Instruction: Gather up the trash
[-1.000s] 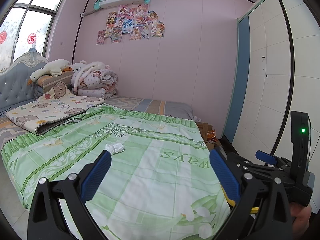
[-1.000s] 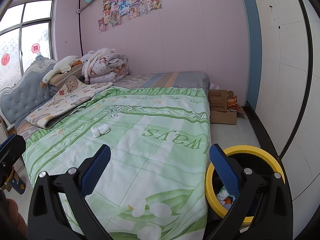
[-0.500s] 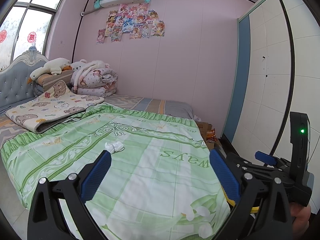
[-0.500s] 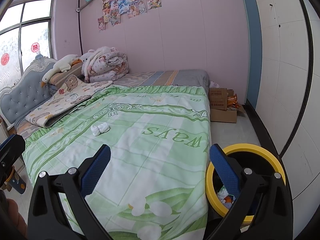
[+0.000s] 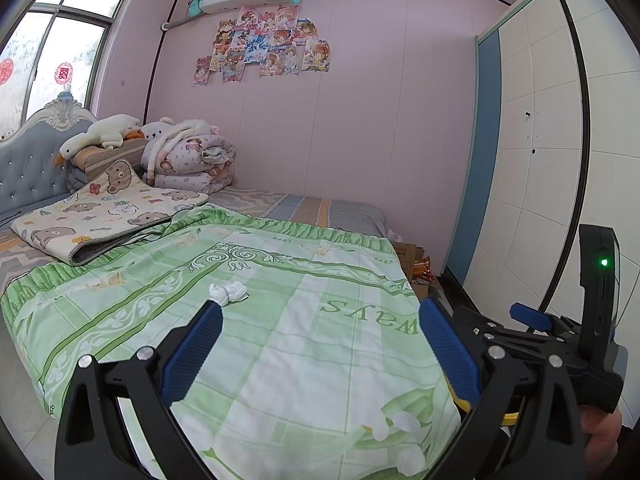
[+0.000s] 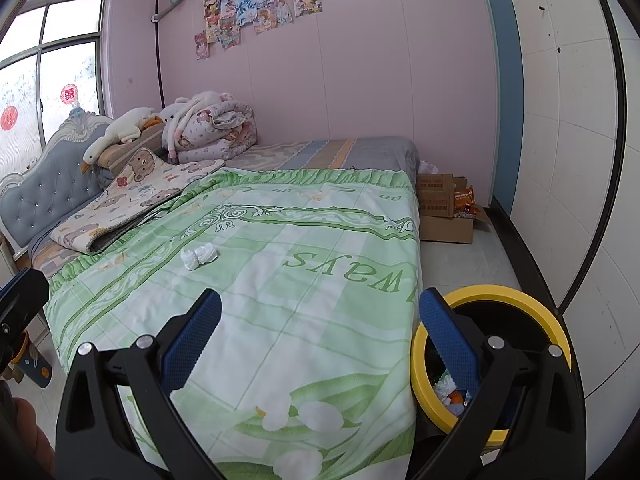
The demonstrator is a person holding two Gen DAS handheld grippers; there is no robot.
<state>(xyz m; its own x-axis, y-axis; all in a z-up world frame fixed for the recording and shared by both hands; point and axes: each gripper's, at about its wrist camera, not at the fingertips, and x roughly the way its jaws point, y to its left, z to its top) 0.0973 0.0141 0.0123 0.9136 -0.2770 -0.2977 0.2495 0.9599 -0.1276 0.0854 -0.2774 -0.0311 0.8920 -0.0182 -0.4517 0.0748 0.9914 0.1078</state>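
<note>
A crumpled white tissue [image 5: 228, 292] [image 6: 199, 255] lies on the green bedspread [image 5: 320, 352], just beyond my left gripper's left fingertip. My left gripper [image 5: 320, 340] hovers over the foot of the bed, open and empty. My right gripper [image 6: 320, 340] is open and empty too, nearer the bed's right edge. A yellow-rimmed trash bin [image 6: 556, 332] stands on the floor right of the bed, partly behind the right finger, with scraps inside. The right gripper's body [image 5: 560, 344], held by a hand, shows in the left wrist view.
A folded bear-print blanket [image 6: 132, 200], rolled quilt [image 6: 216, 132] and plush toys sit at the headboard end. Cardboard boxes [image 6: 440, 212] with snack packets stand on the floor past the bed. A white wardrobe [image 6: 572, 140] lines the right wall.
Both grippers have edged slightly forward over the bed, so the tissue sits a little closer to the left gripper. Both stay open.
</note>
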